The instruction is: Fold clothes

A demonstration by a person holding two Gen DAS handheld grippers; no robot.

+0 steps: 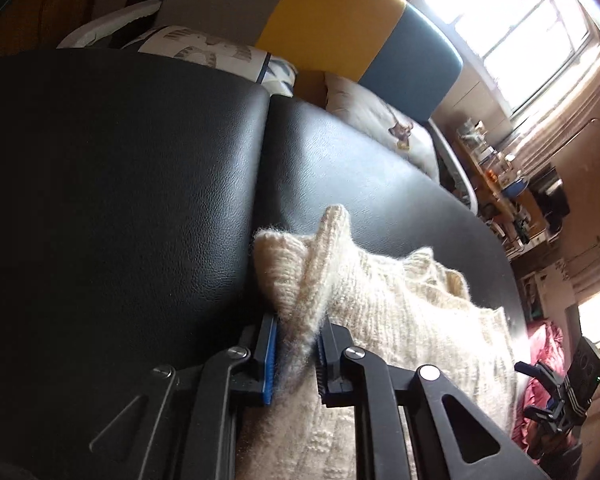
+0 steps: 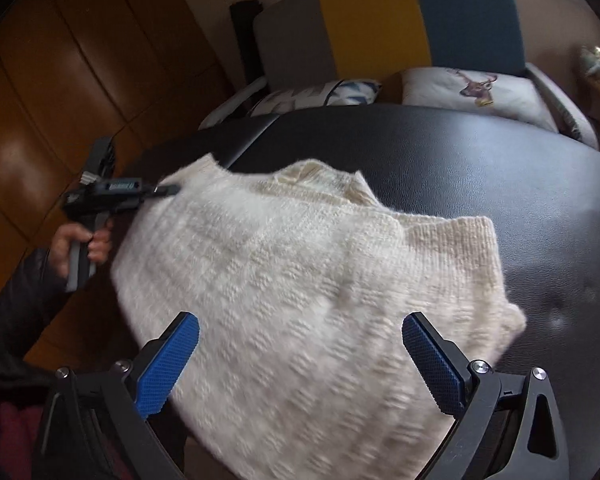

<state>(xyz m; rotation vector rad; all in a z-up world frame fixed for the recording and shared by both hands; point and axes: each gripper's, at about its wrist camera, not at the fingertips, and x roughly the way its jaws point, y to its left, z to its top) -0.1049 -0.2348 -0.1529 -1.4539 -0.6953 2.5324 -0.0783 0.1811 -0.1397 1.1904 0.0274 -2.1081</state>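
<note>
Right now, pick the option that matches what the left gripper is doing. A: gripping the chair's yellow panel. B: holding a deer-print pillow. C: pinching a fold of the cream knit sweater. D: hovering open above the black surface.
C: in the left wrist view the left gripper has its fingers closed on a bunched fold of the cream knit sweater, which lies on the black surface.

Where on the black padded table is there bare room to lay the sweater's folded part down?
Bare black table lies beyond and to the right of the cream sweater in the right wrist view, up to the edge by the cushions. The near left is crowded: the left gripper pinches the sweater's edge there.
</note>
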